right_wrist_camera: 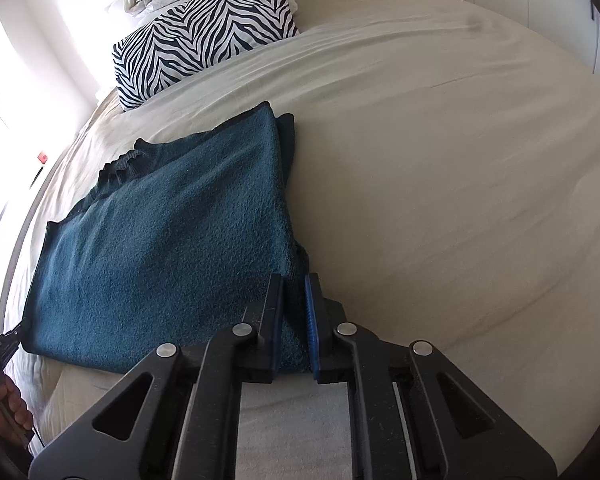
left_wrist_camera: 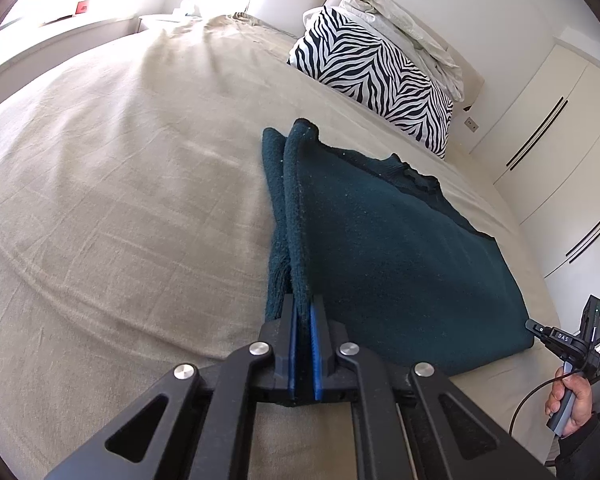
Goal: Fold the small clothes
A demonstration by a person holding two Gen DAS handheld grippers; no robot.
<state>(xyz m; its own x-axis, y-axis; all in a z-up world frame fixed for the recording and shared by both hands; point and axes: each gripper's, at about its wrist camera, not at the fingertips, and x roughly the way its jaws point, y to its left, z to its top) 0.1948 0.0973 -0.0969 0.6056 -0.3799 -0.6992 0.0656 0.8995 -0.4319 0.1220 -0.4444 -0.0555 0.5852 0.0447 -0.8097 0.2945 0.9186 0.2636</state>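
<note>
Where both tongs (left_wrist_camera: pixel 305 312) (right_wrist_camera: pixel 296 292) pinch sweater (left_wrist_camera: pixel 380 248) edges.

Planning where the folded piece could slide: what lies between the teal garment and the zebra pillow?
Only bare beige bedsheet separates the teal garment from the zebra pillow; the right wrist view shows it best.

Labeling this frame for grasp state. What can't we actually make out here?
- Left wrist view: the teal sweater's near left edge, hidden between the shut fingers of the left gripper.
- Right wrist view: how much fabric the right gripper pinches; its fingers cover the sweater's near corner.
- Both views: the sweater's sleeves, folded under.
- Left wrist view: the wardrobe, cut by the fisheye edge.
</note>
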